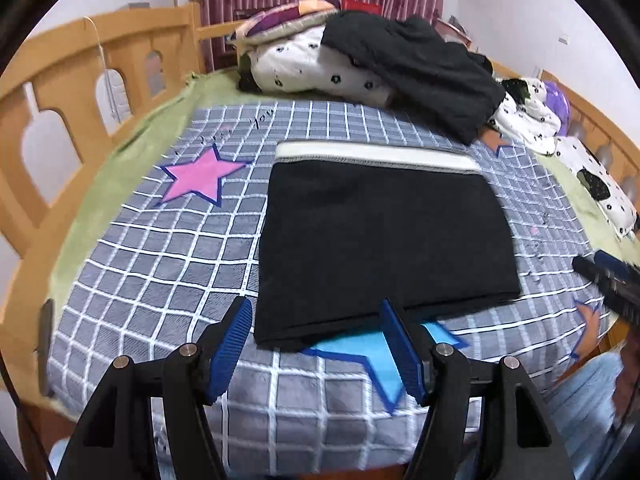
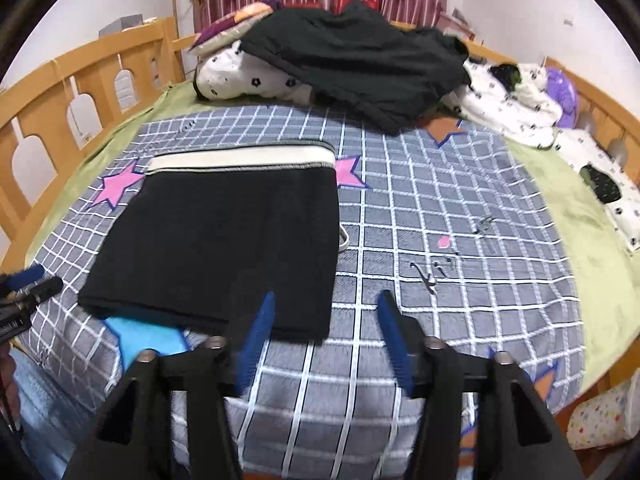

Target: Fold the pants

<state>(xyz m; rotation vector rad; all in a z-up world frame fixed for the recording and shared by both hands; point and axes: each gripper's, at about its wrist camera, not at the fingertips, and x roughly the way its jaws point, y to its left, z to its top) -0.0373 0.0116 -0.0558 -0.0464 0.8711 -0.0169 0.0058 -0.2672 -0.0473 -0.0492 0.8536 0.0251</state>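
The black pants (image 1: 380, 240) lie folded into a flat rectangle on the grey checked blanket (image 1: 160, 264), white waistband (image 1: 372, 156) at the far edge. My left gripper (image 1: 316, 312) is open and empty, just above the near edge of the pants. In the right wrist view the pants (image 2: 224, 248) lie left of centre. My right gripper (image 2: 326, 304) is open and empty, over the pants' near right corner. The right gripper also shows at the right edge of the left wrist view (image 1: 608, 280), and the left gripper at the left edge of the right wrist view (image 2: 24, 288).
A dark garment (image 1: 412, 68) lies heaped over flowered bedding (image 1: 312, 68) at the head of the bed. More flowered bedding (image 2: 516, 100) lies at the far right. A wooden rail (image 1: 60, 92) runs along the left side. A small metal object (image 2: 484, 226) lies on the blanket.
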